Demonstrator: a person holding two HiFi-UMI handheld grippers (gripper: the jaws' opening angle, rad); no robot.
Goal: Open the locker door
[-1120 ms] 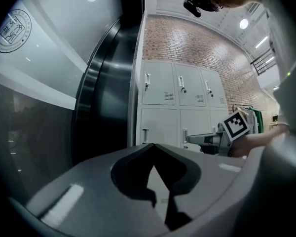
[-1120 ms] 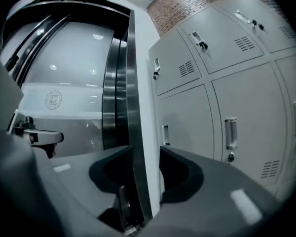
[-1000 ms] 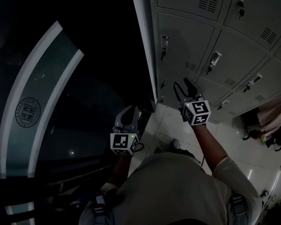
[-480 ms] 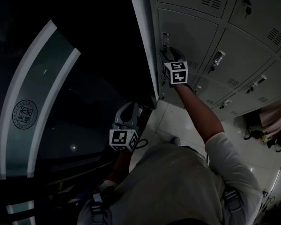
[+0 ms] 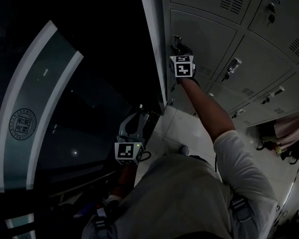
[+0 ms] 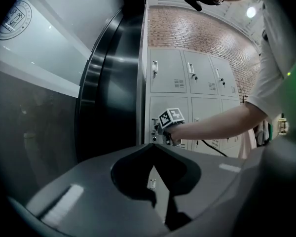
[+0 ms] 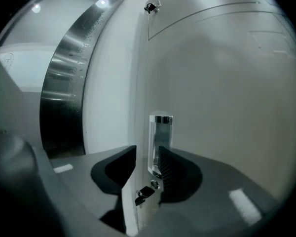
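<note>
The grey locker door [image 5: 205, 33] is in the leftmost column of the bank, with a chrome handle [image 5: 177, 41] by its left edge. My right gripper [image 5: 178, 49] is up against that handle. In the right gripper view its jaws are closing with the handle [image 7: 161, 137] and the door's edge between them. The ribbed right pad [image 7: 166, 168] lies against the handle. A small key [image 7: 144, 193] sticks out just below. My left gripper [image 5: 137, 117] hangs low by the person's waist, shut and empty, with its tips meeting [image 6: 152, 148].
More lockers [image 5: 269, 49] run right, each with its own handle. A dark glass wall with a pale curved band and round emblem [image 5: 21, 122] stands left of the bank. Clothes [image 5: 285, 132] hang at the far right over the tiled floor [image 5: 175, 131].
My right gripper rose from the lower lockers to the leftmost door's handle and has drawn its jaws in around it. The left gripper has dropped slightly.
</note>
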